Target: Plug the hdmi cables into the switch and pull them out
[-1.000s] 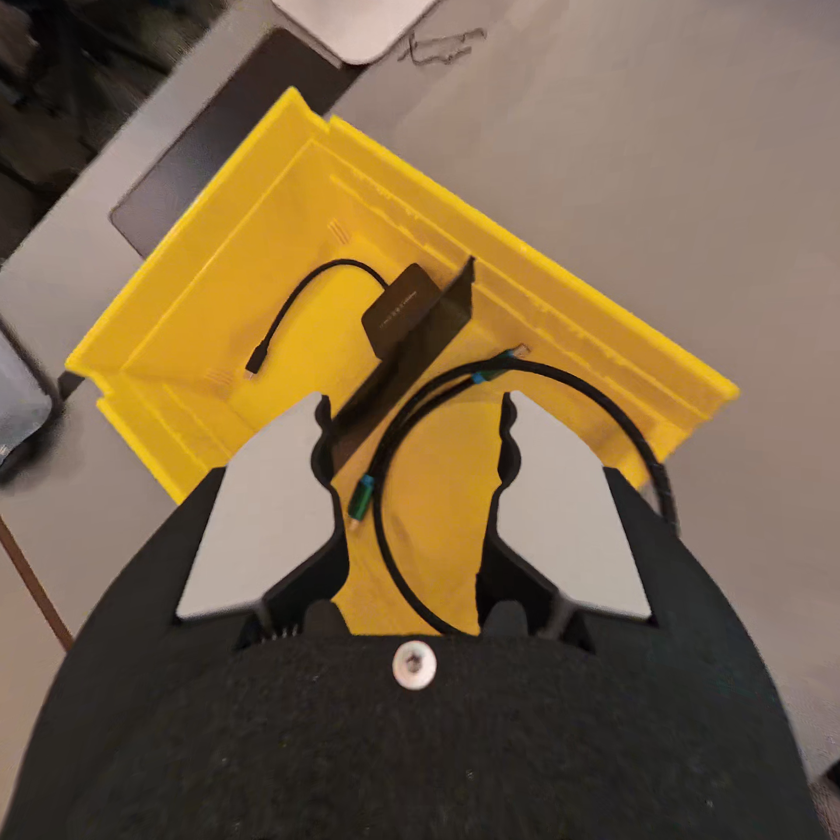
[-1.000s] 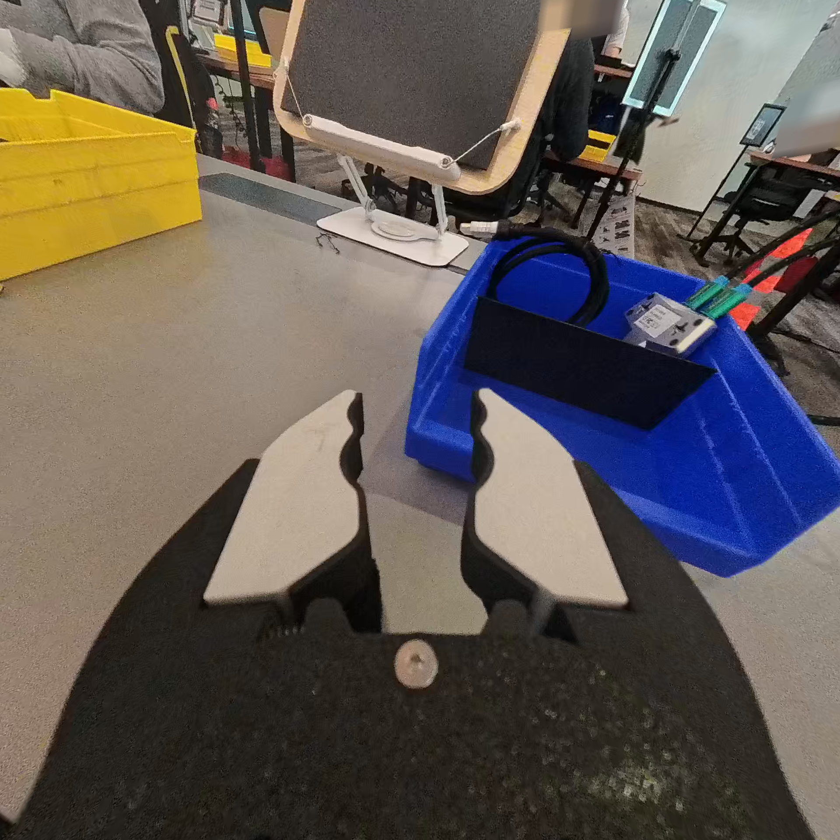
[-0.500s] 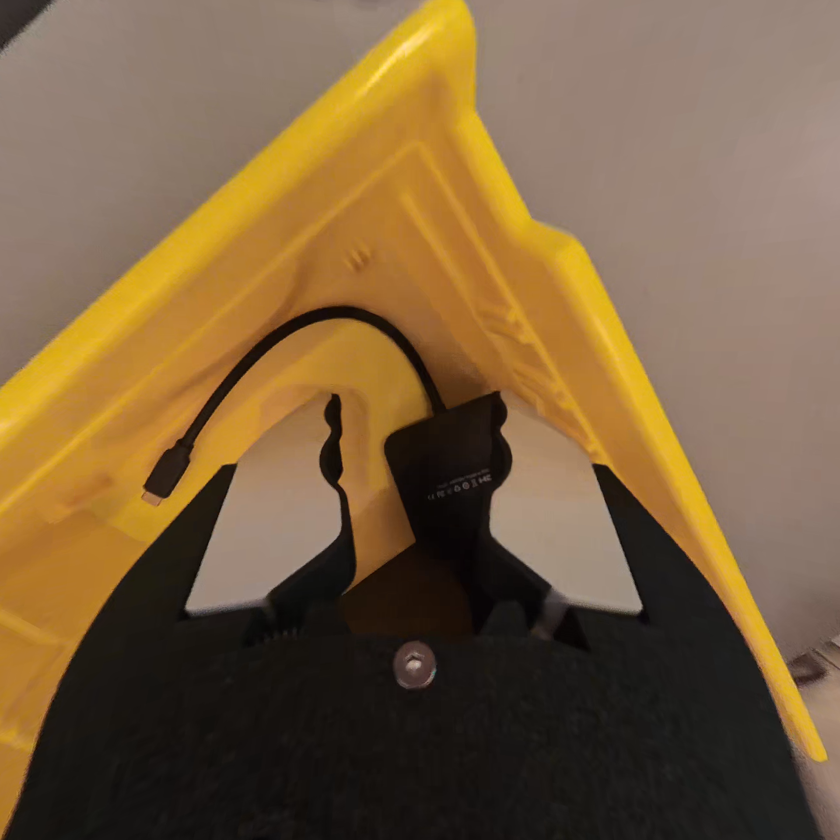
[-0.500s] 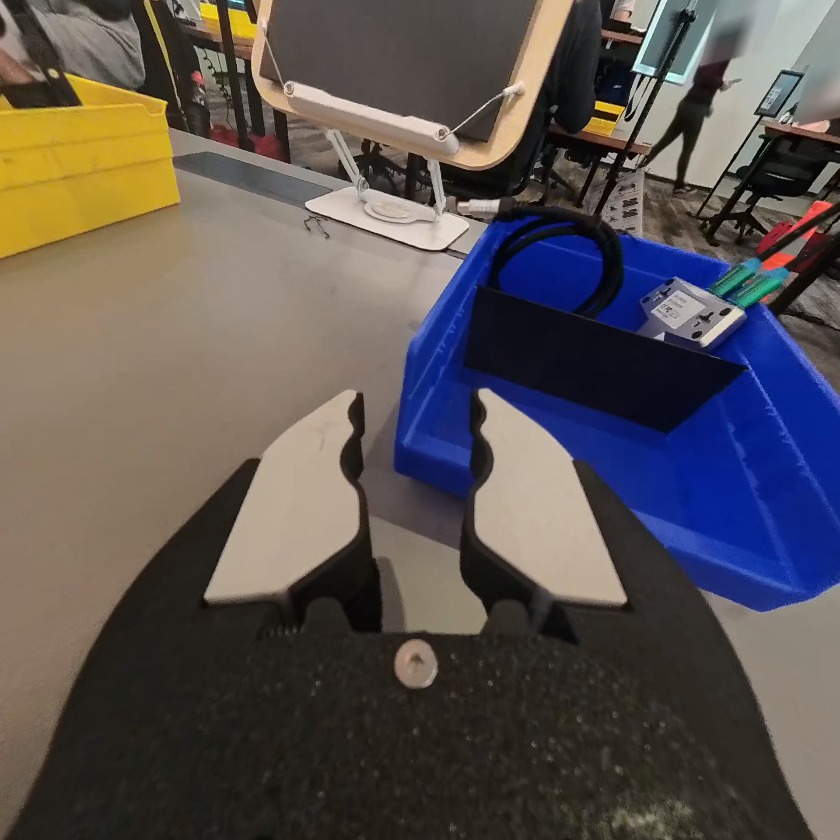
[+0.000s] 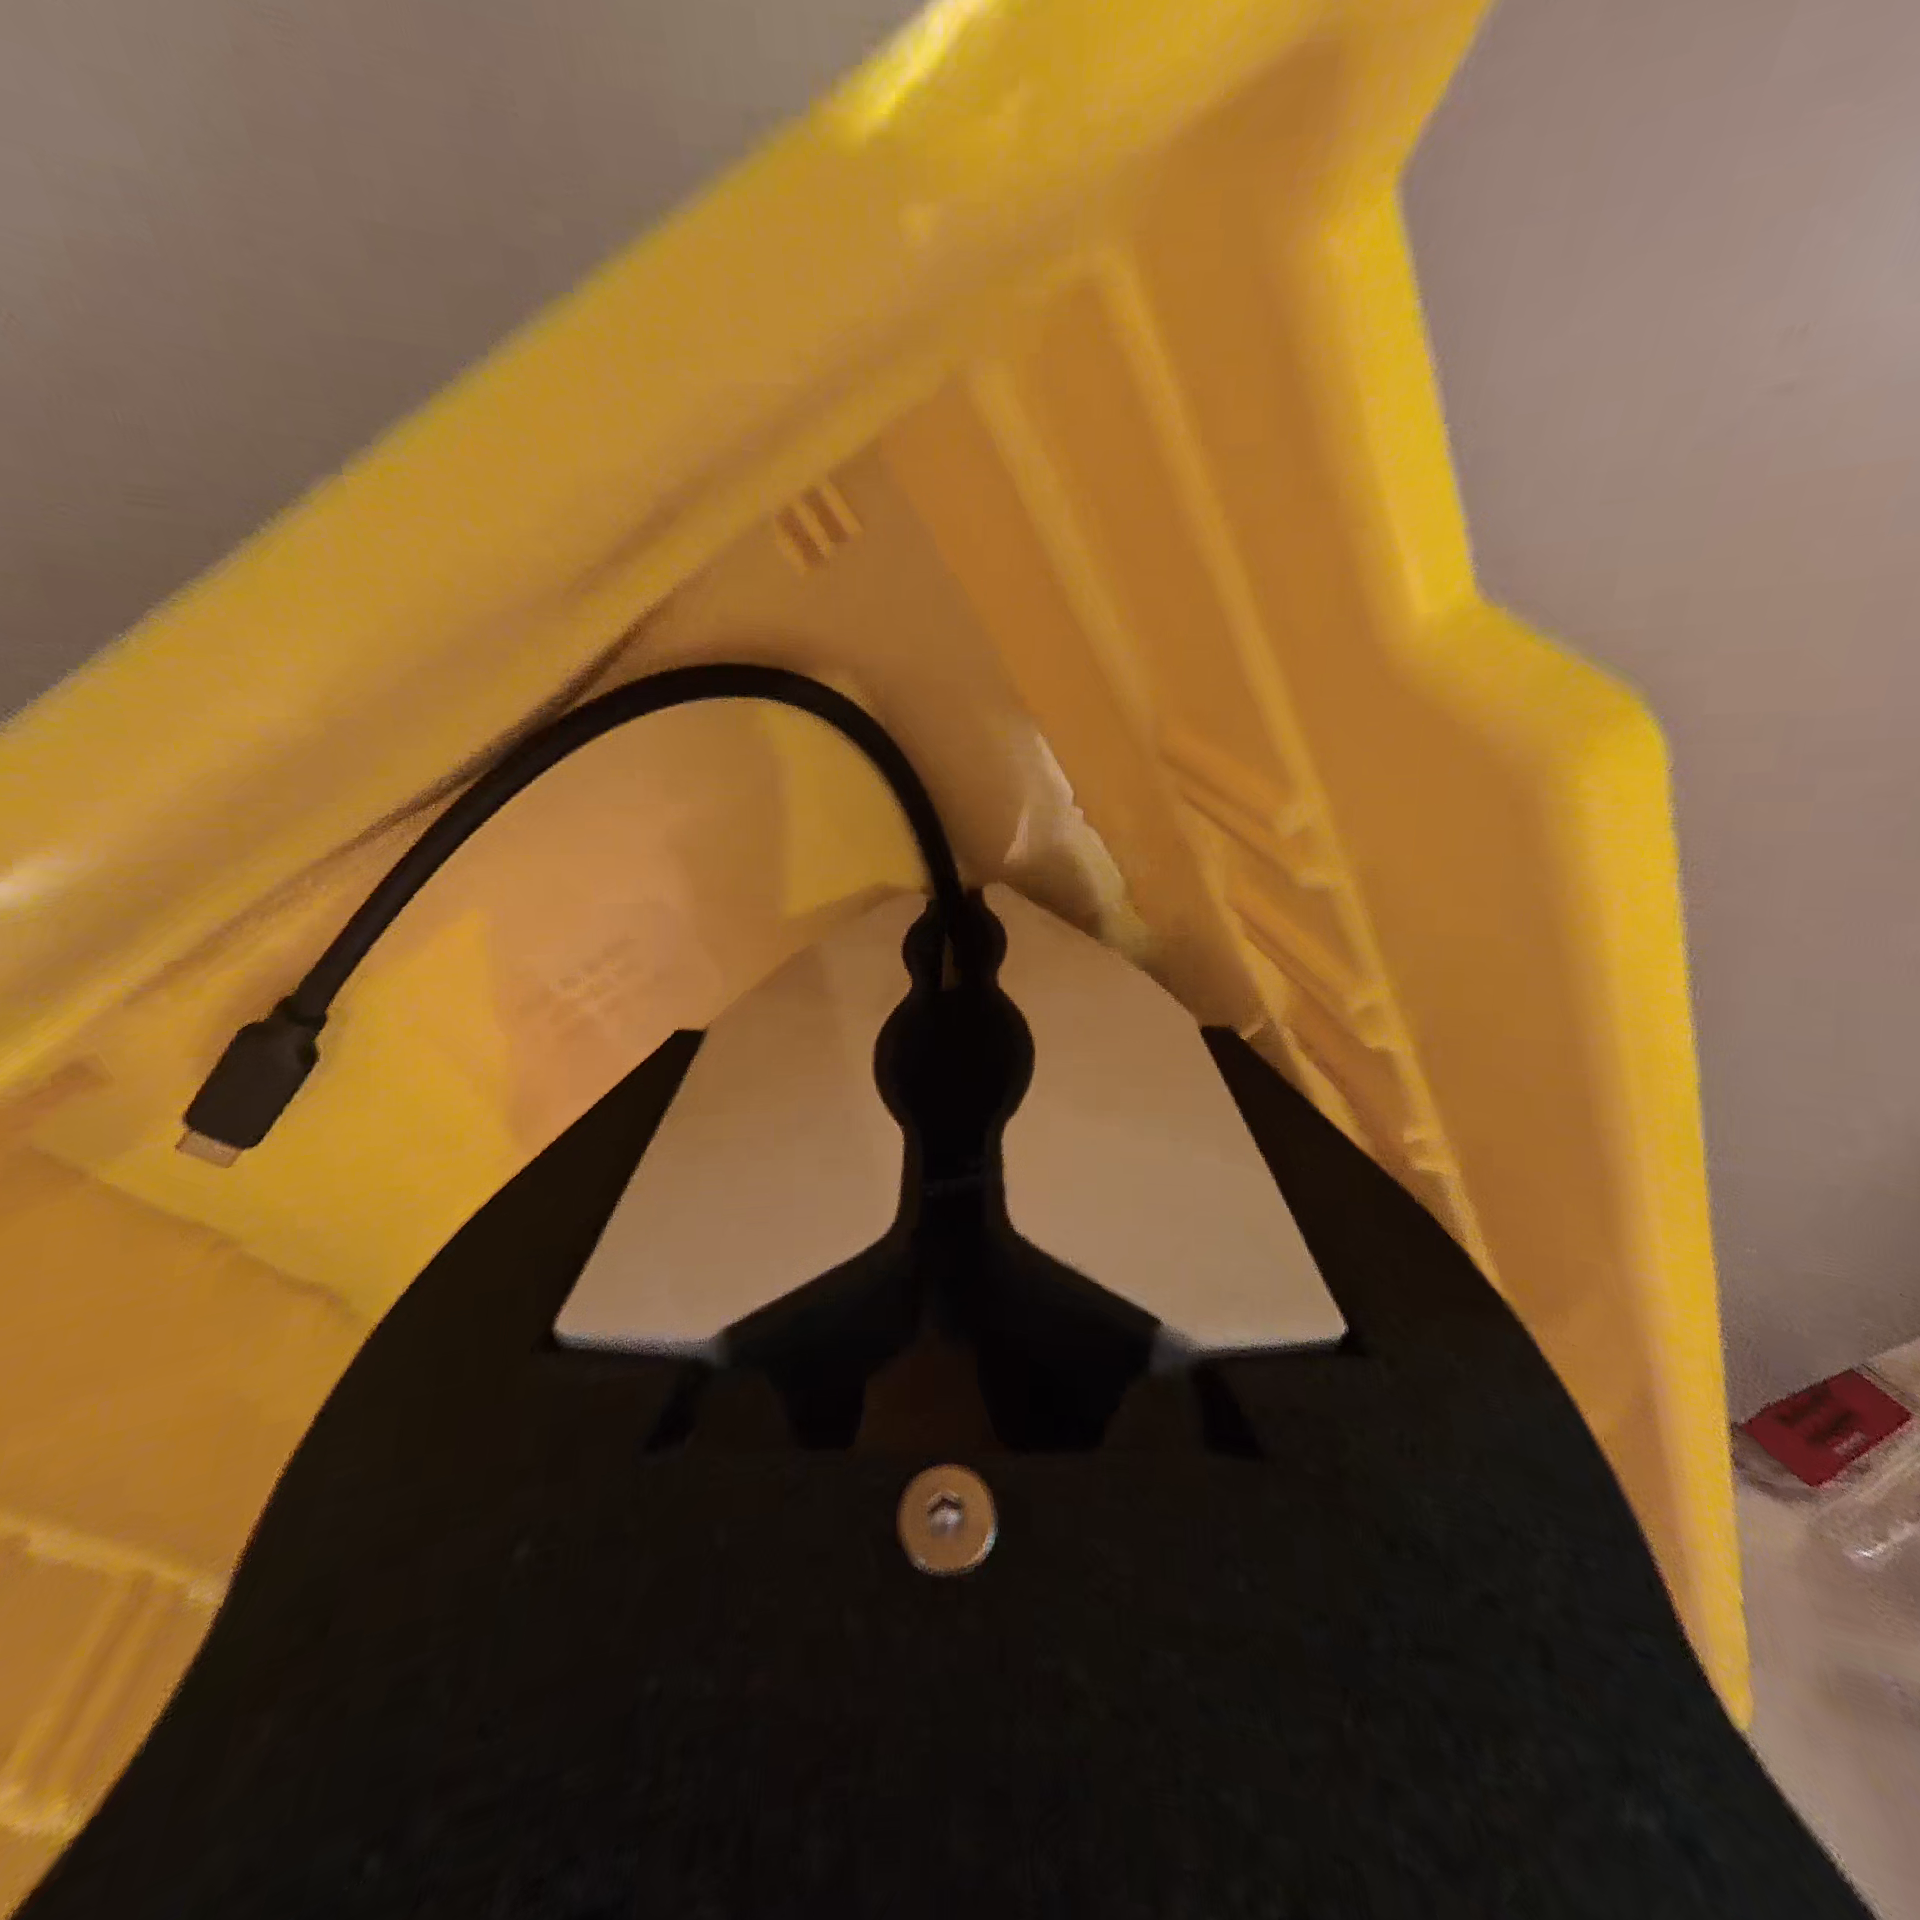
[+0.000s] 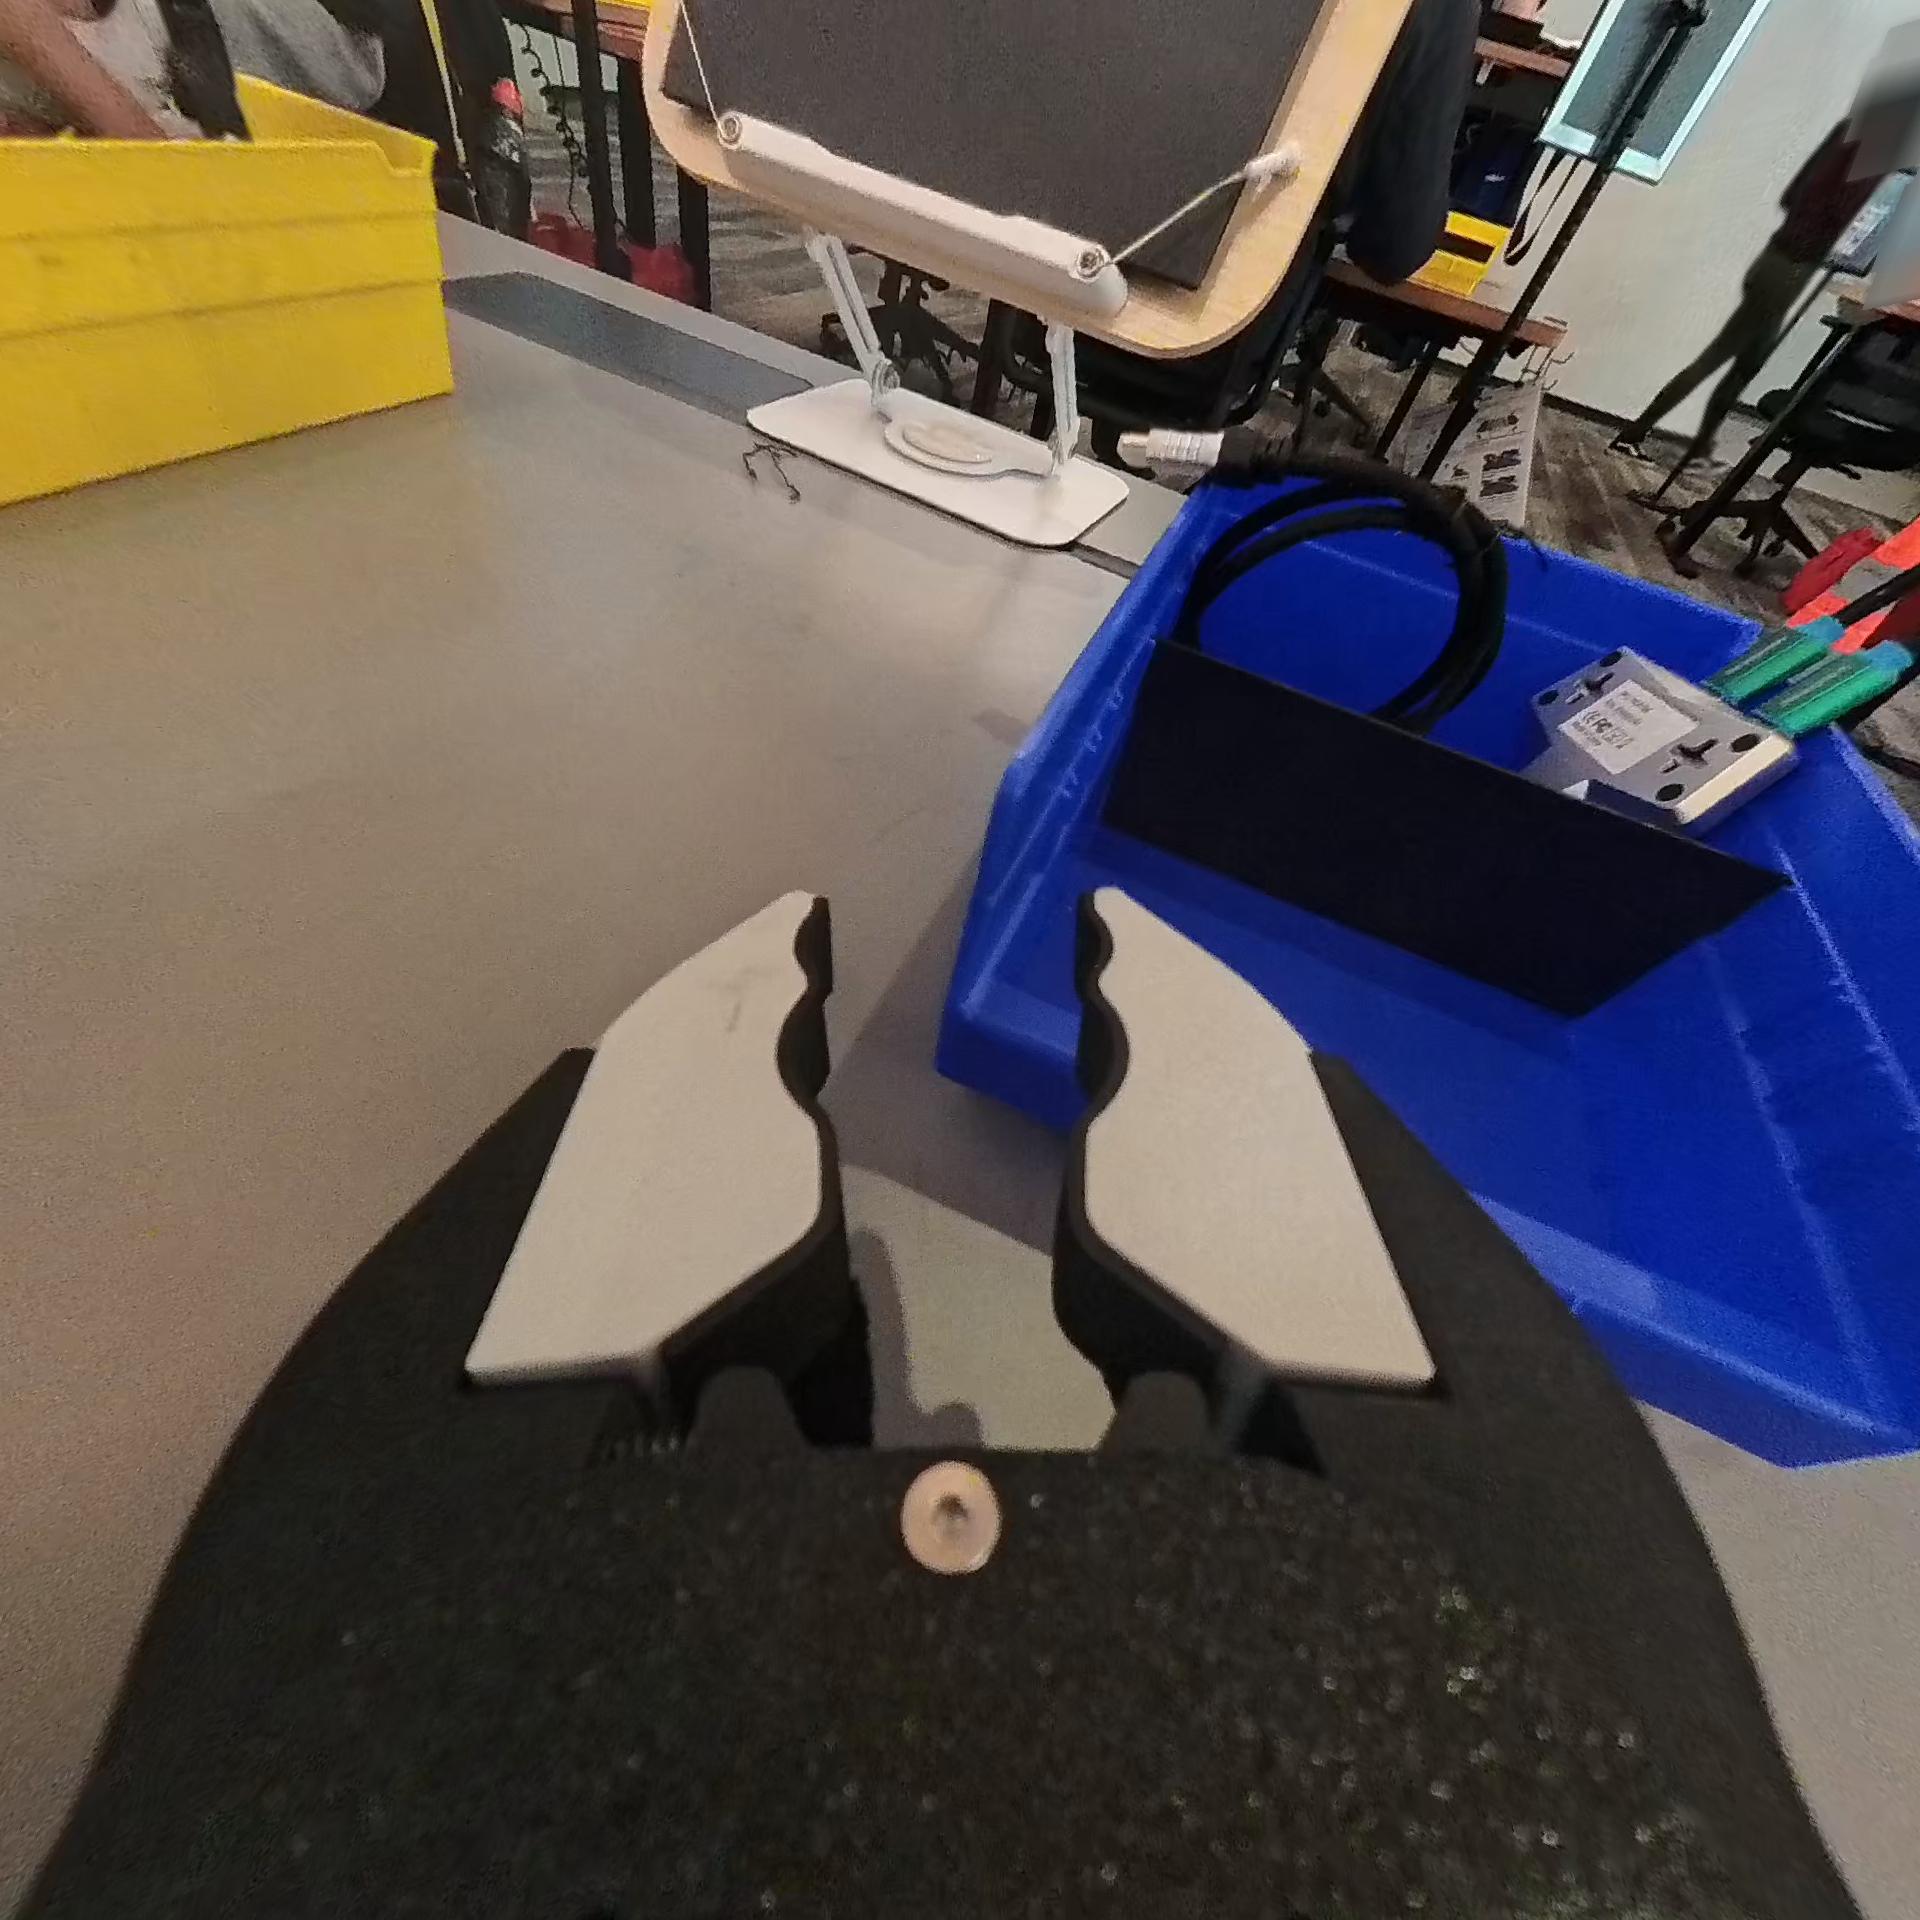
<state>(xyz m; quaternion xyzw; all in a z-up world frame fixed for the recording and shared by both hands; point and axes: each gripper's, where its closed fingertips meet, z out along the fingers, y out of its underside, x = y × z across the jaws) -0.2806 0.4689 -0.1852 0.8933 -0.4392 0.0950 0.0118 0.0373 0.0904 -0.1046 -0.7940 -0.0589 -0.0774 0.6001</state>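
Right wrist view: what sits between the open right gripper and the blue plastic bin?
Nothing but bare grey tabletop. The right gripper hangs open just short of the blue plastic bin; right wrist view shows it.

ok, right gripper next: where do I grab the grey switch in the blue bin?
Probably the switch body, across its plug-free sides, clear of the green plugs at its far edge. Come from above, over the black divider: it walls off the near side, and the switch lies tilted with its flat face up. The right gripper is open.
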